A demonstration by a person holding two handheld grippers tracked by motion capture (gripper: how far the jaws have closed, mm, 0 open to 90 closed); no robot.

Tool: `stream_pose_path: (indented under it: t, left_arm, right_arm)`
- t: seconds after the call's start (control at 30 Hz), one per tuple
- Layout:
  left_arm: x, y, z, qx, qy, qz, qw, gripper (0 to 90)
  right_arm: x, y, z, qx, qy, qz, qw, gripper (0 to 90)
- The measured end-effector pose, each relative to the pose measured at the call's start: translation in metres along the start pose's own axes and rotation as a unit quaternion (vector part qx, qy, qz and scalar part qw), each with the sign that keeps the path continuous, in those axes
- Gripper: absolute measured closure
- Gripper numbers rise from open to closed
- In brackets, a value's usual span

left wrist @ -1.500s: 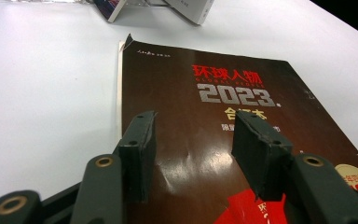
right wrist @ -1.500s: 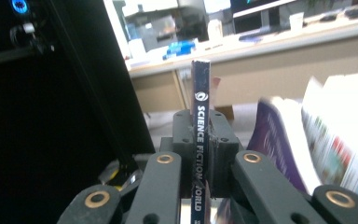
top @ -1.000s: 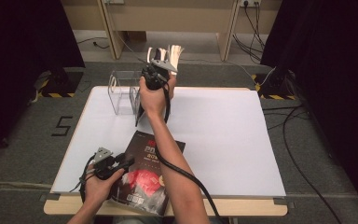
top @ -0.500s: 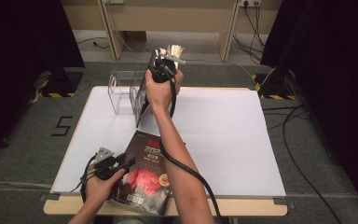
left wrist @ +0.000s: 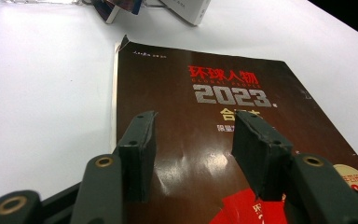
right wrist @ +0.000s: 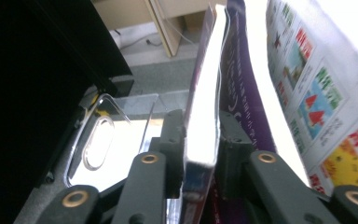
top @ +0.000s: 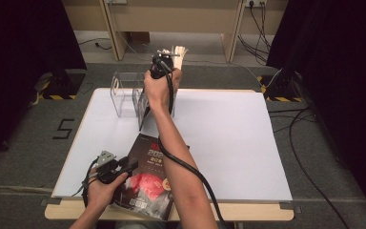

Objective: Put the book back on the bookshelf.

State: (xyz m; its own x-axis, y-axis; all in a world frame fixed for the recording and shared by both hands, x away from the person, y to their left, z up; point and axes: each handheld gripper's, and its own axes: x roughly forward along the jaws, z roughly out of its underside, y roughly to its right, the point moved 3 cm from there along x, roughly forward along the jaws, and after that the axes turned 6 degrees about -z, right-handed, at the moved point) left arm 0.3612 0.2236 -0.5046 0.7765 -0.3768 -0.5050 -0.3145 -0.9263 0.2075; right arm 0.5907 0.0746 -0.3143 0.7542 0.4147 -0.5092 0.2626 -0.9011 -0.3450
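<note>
My right gripper (top: pixel 167 56) is raised above the clear acrylic holder (top: pixel 124 93) at the table's far side. Its jaws have just been closing and are shut on a book (right wrist: pixel 205 93) with a white page edge and a purple cover. A second book (right wrist: pixel 317 93) with colourful pictures leans against it on the right. My left gripper (top: pixel 128 166) rests near the front edge, open, its jaws (left wrist: pixel 193 123) over a dark brown magazine (left wrist: pixel 223 93) with red and silver print. Nothing is between them. The magazine (top: pixel 147 176) lies flat and juts over the table's front edge.
The white table (top: pixel 228 143) is bare to the right. The clear holder (right wrist: pixel 107 140) has an oval handle hole and dividers. A dark flat thing (top: pixel 144 114) leans at the holder's right side. Cables and wooden table legs lie on the floor beyond.
My right hand has risen and moved away from the holder with the book. The left hand and the magazine have not moved.
</note>
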Motion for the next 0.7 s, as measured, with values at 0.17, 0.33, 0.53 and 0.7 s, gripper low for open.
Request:
stream_pose_path:
  t: [0.17,0.33,0.53,0.7]
  left_arm:
    - [0.000,0.000,0.000,0.000,-0.001,0.000,1.0000,48.7]
    - [0.000,0.001,0.001,0.001,-0.001,0.000,1.0000,48.8]
    - [0.001,0.000,0.001,0.001,-0.001,0.000,1.0000,48.8]
    - [0.000,0.000,0.001,0.000,0.000,0.000,1.0000,48.8]
  right_arm:
    - [0.001,0.003,0.000,-0.008,0.002,0.004,1.0000,83.3]
    - [-0.001,0.005,0.001,-0.011,0.004,-0.008,0.9999,84.0]
    - [-0.005,0.005,0.004,-0.015,0.025,-0.027,0.9992,84.3]
    - [-0.013,-0.001,0.000,-0.024,0.058,-0.035,0.9974,84.4]
